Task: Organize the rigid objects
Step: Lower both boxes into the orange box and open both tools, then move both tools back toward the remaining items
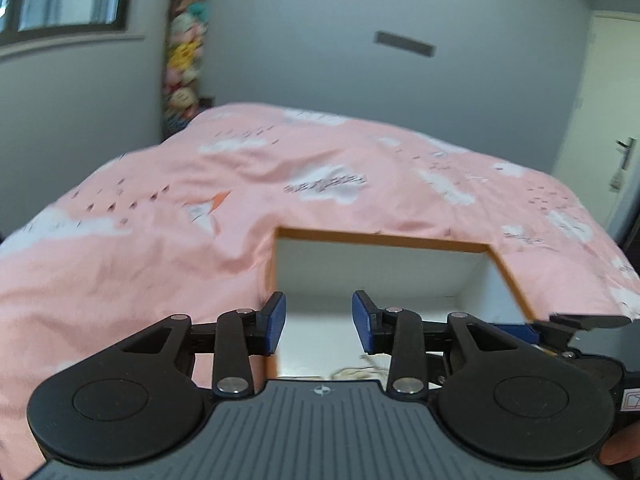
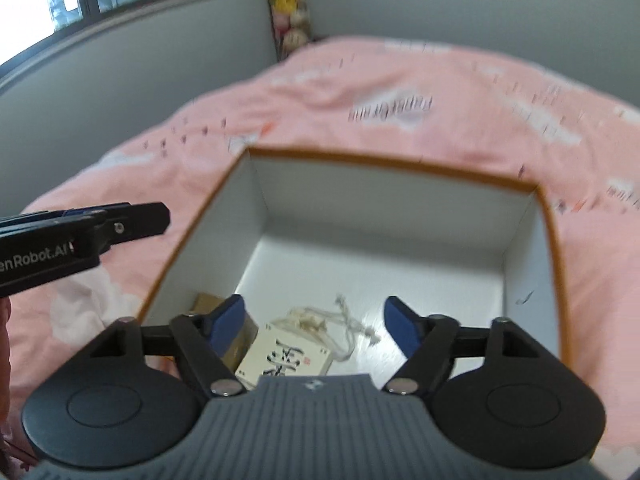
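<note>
Box (image 2: 400, 216) holds two packs (image 2: 286, 362), one cord (image 2: 344, 320).

"enRobot.AI" on left claw (image 2: 160, 216), "PaperCrane" on bedspread (image 2: 480, 80)

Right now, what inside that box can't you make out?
- Brown item, right wrist view: mostly behind the right hand-held gripper.
- White card: lower edge hidden by the gripper body.
- Box floor, left wrist view: covered by the left hand-held gripper.
</note>
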The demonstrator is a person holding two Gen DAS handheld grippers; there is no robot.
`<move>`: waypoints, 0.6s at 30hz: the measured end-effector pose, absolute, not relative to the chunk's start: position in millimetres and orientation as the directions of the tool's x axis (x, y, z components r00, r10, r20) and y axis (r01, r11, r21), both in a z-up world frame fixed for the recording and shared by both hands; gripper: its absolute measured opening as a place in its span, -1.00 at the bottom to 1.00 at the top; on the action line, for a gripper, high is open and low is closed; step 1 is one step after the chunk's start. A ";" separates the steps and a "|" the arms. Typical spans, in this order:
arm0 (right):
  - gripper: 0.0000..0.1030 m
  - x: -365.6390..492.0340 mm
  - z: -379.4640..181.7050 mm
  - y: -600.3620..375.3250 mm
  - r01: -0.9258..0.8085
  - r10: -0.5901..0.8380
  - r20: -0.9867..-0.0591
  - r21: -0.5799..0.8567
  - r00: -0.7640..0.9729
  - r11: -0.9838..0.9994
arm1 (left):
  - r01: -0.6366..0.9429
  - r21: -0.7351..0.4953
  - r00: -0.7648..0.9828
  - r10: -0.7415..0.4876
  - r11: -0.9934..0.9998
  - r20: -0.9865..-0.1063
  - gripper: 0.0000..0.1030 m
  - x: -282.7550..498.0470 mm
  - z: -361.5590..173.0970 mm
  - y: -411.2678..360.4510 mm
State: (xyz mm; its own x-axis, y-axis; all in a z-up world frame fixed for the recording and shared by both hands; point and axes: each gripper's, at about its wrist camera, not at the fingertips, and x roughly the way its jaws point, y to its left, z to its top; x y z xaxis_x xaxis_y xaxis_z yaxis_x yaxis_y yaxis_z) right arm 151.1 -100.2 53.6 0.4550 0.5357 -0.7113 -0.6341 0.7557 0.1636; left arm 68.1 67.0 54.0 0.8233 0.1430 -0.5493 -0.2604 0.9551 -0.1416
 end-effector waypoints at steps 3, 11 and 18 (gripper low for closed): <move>0.47 135.1 66.9 -110.7 -0.652 0.551 -0.676 0.137 0.489 0.746 | -0.195 -0.144 0.835 0.087 0.970 -0.544 -0.18 61.7 59.0 54.4; 0.45 101.7 69.3 -127.4 -0.667 0.546 -0.670 0.102 0.503 0.738 | -0.101 -0.158 0.836 -0.003 0.982 -0.549 0.02 45.2 55.6 32.4; 0.43 85.2 56.9 -147.0 -0.641 0.502 -0.718 0.102 0.483 0.761 | -0.057 -0.221 0.788 -0.093 0.974 -0.609 0.03 39.9 37.7 30.0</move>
